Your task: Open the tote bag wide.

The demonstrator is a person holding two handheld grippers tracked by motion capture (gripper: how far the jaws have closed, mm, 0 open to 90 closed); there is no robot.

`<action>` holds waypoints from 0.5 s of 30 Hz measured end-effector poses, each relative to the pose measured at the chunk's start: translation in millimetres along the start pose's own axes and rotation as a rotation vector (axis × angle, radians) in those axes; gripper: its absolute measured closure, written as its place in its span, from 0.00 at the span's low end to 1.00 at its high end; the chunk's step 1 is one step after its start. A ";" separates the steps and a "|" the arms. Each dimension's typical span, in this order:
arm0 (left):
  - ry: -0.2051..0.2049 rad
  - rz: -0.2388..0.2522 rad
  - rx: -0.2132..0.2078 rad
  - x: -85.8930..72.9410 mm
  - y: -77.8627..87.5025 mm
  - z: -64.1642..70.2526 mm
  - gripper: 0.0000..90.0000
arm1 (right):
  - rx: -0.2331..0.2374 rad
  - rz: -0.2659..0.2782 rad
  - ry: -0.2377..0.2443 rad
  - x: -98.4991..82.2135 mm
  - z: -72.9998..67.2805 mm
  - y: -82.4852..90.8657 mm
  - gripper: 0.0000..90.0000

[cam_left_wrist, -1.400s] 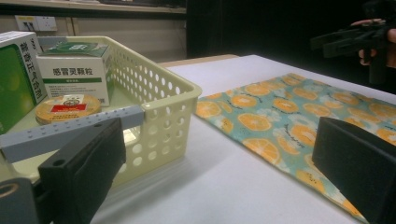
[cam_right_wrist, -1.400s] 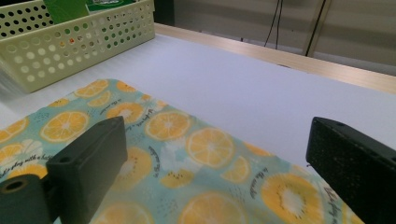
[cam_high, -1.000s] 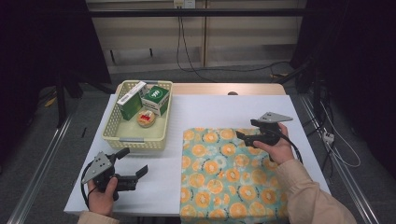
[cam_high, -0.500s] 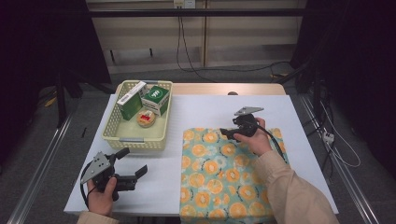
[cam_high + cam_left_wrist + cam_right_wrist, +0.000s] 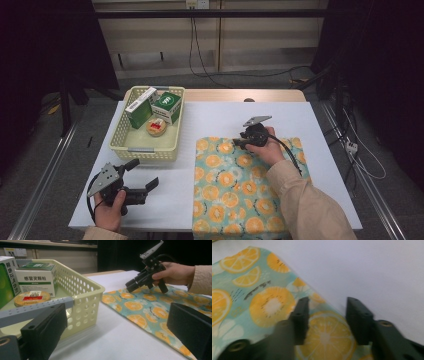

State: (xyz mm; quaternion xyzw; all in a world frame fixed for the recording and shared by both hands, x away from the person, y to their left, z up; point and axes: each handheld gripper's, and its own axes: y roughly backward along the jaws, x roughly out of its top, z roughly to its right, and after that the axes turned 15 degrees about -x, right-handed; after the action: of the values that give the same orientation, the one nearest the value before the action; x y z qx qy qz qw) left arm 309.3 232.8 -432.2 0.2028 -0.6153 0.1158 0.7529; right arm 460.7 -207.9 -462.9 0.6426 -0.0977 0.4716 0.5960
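- High view, nearest to the person: the left hand-held gripper (image 5: 145, 189) rests on the white tabletop (image 5: 215, 120) at the near left corner. Its jaws are spread wide with nothing between them.
- To the right of it lies the orange-print cloth (image 5: 245, 195), flat, from the near edge of the tabletop to about the middle.
- At the far left corner of this cloth is the right hand-held gripper (image 5: 238, 143), tilted down to the fabric. Its jaws have just been closing. In the right gripper view they stand partly apart, one on each side of the cloth edge (image 5: 324, 337), and I cannot see that they already pinch it.
- The cloth looks thin, light and soft. I judge it will fold and hang when lifted, and may slide on the smooth tabletop. The best place to hold is the corner or the edge, with the lower jaw under the fabric.
- Farther, at the far left, stands the cream basket (image 5: 142, 150) with two green boxes (image 5: 166, 106) and a small round tin (image 5: 156, 127).
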 end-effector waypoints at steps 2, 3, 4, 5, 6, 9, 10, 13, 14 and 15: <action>0.000 0.000 0.000 0.0 -0.2 0.0 0.03 | 0.023 0.002 0.021 -1.3 0.6 2.0 0.76; 0.001 0.002 -0.001 -0.1 -0.6 0.0 0.03 | 0.029 0.003 0.022 -1.6 1.4 2.3 0.79; 0.001 0.000 -0.002 -0.3 -1.1 -0.1 0.03 | 0.033 0.000 0.020 -1.8 2.2 2.7 0.82; 0.000 -0.004 -0.002 -0.2 -1.4 -0.2 0.03 | 0.032 -0.003 0.018 -1.7 2.4 3.0 0.84; -0.001 -0.003 -0.002 0.0 -2.0 0.4 0.03 | 0.030 -0.003 0.019 -1.7 2.8 3.0 0.88; -0.003 -0.003 -0.003 0.2 -1.9 0.8 0.03 | 0.016 0.007 0.021 -2.1 2.7 2.9 0.96; -0.005 -0.003 -0.002 0.2 -1.7 0.6 0.03 | 0.016 0.007 0.021 -2.1 2.7 2.9 0.96; -0.002 -0.004 0.001 0.1 -1.3 0.6 0.03 | 0.033 0.001 -0.003 -1.4 5.6 3.0 1.00; -0.004 -0.005 0.002 0.3 -1.0 0.8 0.03 | 0.029 0.006 0.001 -0.6 6.9 3.7 1.00; -0.009 -0.007 0.001 0.5 -0.9 0.6 0.03 | 0.032 0.010 -0.004 -0.3 8.0 3.9 1.00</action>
State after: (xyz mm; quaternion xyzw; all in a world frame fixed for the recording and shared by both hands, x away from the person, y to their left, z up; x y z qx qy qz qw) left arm 309.2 231.8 -431.7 0.2058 -0.6181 0.1124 0.7503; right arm 461.8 -216.0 -459.2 0.6525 -0.0946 0.4750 0.5828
